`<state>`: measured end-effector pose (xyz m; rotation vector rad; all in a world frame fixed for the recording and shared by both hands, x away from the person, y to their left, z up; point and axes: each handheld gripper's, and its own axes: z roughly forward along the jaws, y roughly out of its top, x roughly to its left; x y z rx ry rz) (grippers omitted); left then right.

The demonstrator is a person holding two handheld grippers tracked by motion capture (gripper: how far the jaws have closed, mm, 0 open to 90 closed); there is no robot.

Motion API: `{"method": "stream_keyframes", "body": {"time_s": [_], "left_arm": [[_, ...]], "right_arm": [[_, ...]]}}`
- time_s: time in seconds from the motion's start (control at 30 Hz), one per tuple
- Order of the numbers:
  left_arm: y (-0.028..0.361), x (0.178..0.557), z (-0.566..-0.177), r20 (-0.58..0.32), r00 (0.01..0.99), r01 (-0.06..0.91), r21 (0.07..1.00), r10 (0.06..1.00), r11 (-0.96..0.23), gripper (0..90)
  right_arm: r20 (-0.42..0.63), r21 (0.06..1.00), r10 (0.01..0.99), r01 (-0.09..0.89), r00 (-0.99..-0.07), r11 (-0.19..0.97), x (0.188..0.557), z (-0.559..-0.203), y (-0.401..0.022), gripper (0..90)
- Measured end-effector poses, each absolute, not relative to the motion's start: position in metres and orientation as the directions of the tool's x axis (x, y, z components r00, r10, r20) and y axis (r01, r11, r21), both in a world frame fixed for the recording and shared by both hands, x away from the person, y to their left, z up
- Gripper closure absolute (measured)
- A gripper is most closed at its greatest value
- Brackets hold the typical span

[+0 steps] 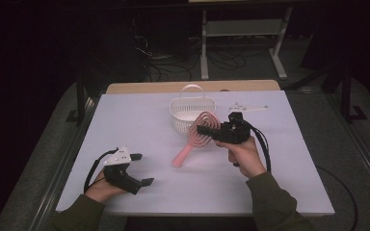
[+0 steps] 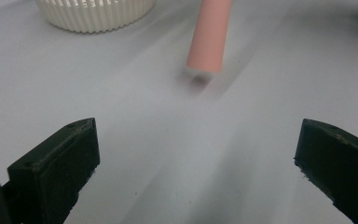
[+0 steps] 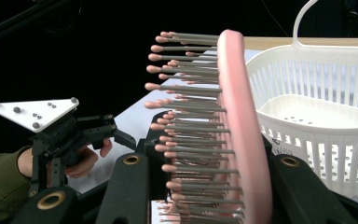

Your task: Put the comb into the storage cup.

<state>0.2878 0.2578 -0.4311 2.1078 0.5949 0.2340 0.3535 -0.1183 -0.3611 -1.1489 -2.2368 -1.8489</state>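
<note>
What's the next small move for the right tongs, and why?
Probably lift and carry the pink hairbrush over the white basket. The right tongs clamp its head, its handle tip sits at the table, the basket stands just behind, and the left tongs are open, apart.

my left gripper (image 1: pixel 141 169) sits low near my side of the table, left hand (image 1: pixel 102 188) wrapped round its body from behind, jaws spread wide with nothing between them, pointing right across the table. my right gripper (image 1: pixel 203 130) is held higher, farther out, pointing left; jaws clamped on what they carry. right hand (image 1: pixel 243 153) grips it from below, forearm coming up from the bottom edge. both sleeves are dark green. a cable loops off each gripper.
</note>
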Motion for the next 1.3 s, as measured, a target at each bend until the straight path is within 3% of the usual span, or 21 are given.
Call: {"method": "stream_keyframes", "body": {"time_s": [1.3], "left_arm": [[0.259, 0.287, -0.435, -0.055, 0.869, 0.338, 0.793, 0.492, -0.507, 0.3]], "right_arm": [[0.432, 0.87, 0.522, 0.493, -0.736, -0.025, 0.365, -0.333, -0.126, 62.7]]}}
